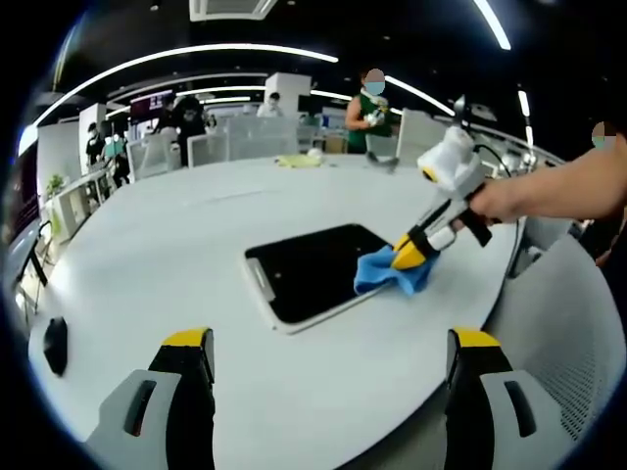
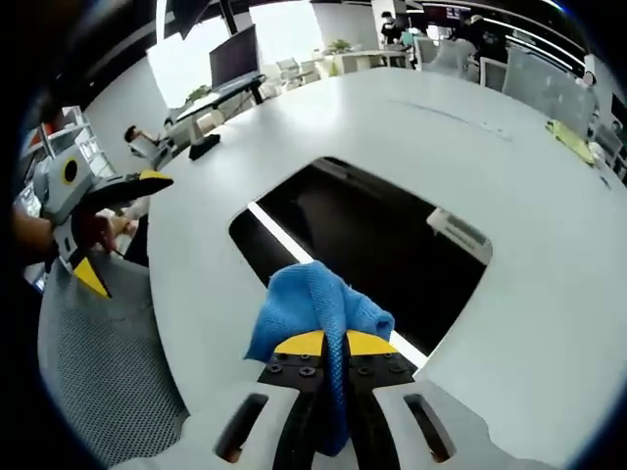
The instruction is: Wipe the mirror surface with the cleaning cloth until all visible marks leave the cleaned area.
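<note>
My right gripper (image 2: 331,345) pinches the cloth (image 2: 312,305) tight, mirror (image 2: 382,245) at 12 o'clock. My left gripper (image 1: 333,367) gapes wide, holding nothing above the table (image 1: 176,235).

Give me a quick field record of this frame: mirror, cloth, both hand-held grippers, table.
mirror: dark rectangular mirror lying flat on the white table
cloth: blue cleaning cloth, bunched, resting at the mirror's edge
right hand-held gripper: shut on the cloth, pressing it toward the mirror
left hand-held gripper: open, holding nothing, hovering short of the mirror
marks: cannot tell from the dark reflection
other: small black object near the table's edge
</note>
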The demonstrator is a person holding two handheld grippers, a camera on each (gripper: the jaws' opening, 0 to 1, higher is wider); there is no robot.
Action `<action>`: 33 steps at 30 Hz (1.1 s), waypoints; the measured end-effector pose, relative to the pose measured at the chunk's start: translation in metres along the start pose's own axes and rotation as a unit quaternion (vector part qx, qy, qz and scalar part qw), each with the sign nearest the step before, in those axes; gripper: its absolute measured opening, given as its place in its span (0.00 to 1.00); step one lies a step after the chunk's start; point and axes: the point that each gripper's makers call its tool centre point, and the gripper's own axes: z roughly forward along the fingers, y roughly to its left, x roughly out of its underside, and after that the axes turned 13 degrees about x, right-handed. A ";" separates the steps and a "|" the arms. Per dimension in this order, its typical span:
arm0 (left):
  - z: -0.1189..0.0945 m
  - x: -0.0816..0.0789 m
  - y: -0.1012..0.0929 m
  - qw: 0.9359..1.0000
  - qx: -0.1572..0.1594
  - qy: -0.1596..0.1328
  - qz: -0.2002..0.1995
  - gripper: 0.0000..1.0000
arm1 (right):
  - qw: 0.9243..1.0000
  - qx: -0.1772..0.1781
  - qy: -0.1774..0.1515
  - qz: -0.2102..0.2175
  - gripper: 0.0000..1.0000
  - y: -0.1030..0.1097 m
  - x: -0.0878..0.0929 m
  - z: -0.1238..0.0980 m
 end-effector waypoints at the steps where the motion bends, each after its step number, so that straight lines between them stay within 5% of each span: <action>1: 0.000 0.000 0.000 1.000 0.000 0.000 0.000 0.99 | 1.000 0.000 0.001 0.001 0.01 -0.001 0.001 0.000; 33: 0.000 0.000 -0.002 1.000 0.005 0.001 0.002 0.99 | 0.999 0.013 0.035 0.002 0.01 -0.020 -0.006 0.005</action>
